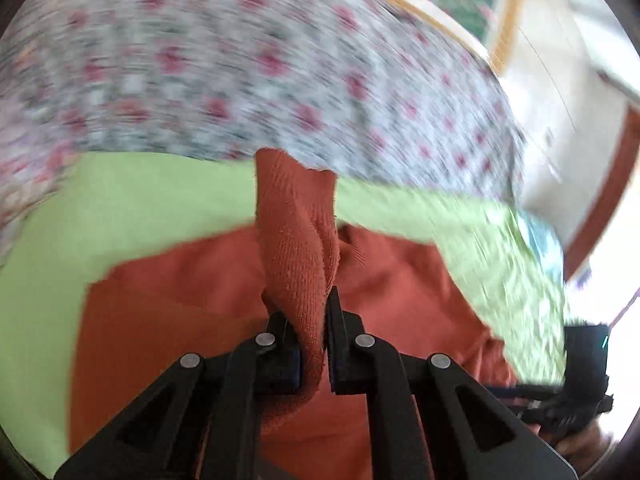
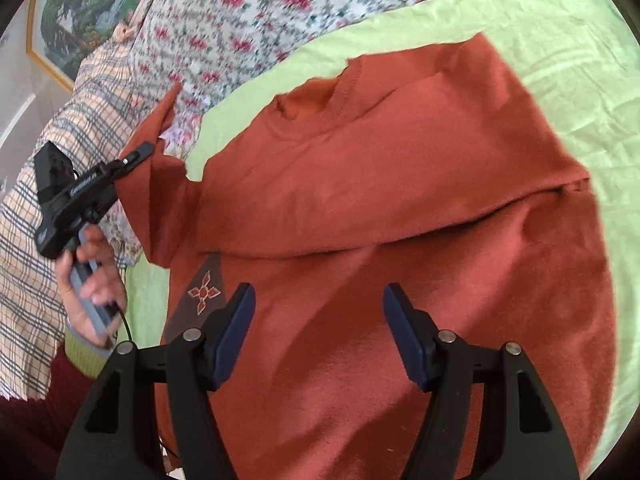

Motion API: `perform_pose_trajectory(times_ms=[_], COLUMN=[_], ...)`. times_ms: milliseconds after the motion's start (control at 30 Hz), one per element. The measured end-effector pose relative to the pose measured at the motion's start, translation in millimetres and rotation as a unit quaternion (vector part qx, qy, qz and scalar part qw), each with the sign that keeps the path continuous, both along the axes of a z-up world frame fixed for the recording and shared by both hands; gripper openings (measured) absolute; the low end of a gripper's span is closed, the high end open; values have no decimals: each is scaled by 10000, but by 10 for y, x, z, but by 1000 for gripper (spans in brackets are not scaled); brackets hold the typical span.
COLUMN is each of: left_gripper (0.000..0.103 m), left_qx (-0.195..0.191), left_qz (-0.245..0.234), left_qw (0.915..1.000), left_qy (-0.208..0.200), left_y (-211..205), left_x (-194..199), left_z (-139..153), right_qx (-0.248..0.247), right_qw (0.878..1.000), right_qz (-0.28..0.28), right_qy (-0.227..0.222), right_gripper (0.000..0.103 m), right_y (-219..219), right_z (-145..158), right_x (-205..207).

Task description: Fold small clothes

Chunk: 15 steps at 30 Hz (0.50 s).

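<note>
Pinching one rust sweater, left tongs.

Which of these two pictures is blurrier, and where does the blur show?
Left wrist view: heavy motion smear across the floral bedspread and green sheet, while the pinched orange sweater stays crisp. Right wrist view: mostly sharp, softening only near the rim.

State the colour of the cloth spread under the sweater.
Light green cloth, plain; clearest in the right wrist view.
</note>
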<state>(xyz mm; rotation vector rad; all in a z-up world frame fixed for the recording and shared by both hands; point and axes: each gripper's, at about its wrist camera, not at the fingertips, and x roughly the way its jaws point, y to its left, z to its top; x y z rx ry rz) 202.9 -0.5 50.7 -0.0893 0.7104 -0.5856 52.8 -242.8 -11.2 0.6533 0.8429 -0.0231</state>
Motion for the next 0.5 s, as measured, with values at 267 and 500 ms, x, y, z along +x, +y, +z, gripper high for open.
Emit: perform_pose_trajectory(times_ms=[267, 500], left_gripper=[20, 62], left_qx=[560, 592], left_qz=[-510, -284], left_qw=[9950, 9960], left_qy=[649, 603], left_y=[-740, -360], left_x=[151, -230], left_z=[-683, -661], right_qx=[156, 337], right_qw=[9987, 9969], right_qz=[-489, -685], right_qy=[-51, -195], right_gripper=[68, 66], right_y=[-312, -464], right_z=[-49, -92], right_x=[-156, 68])
